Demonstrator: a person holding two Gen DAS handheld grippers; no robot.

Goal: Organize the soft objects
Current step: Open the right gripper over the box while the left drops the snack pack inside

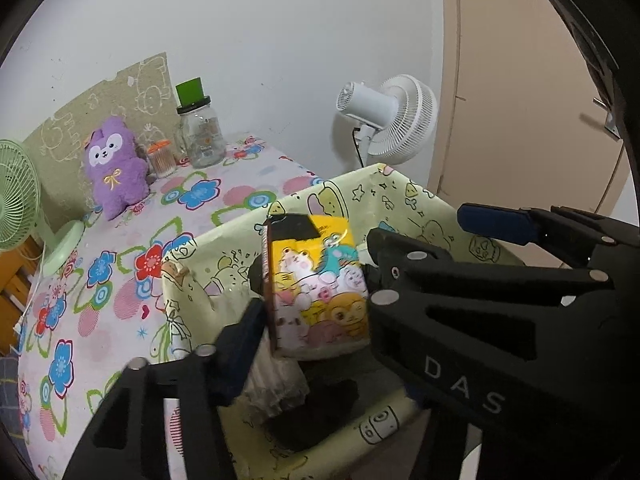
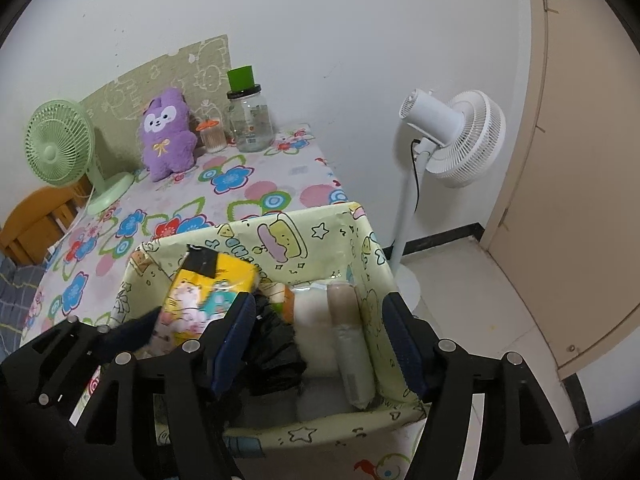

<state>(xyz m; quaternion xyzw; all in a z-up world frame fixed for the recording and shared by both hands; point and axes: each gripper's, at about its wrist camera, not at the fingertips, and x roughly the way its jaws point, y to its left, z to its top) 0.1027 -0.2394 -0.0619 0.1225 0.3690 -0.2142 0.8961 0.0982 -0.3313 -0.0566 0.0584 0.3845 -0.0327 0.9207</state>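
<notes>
While the floral table (image 2: 248,184) carries the pale green fabric bin (image 2: 320,224), the yellow cartoon-print pack (image 1: 320,296) sits over the bin, pinched between the left gripper's (image 1: 316,308) half-closed pads. Right gripper (image 2: 320,336) hangs open and empty over the bin's contents.

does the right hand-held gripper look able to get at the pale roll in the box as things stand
Probably yes: the right hand-held gripper is open above the box, and the pale roll lies uncovered by the right wall.
</notes>
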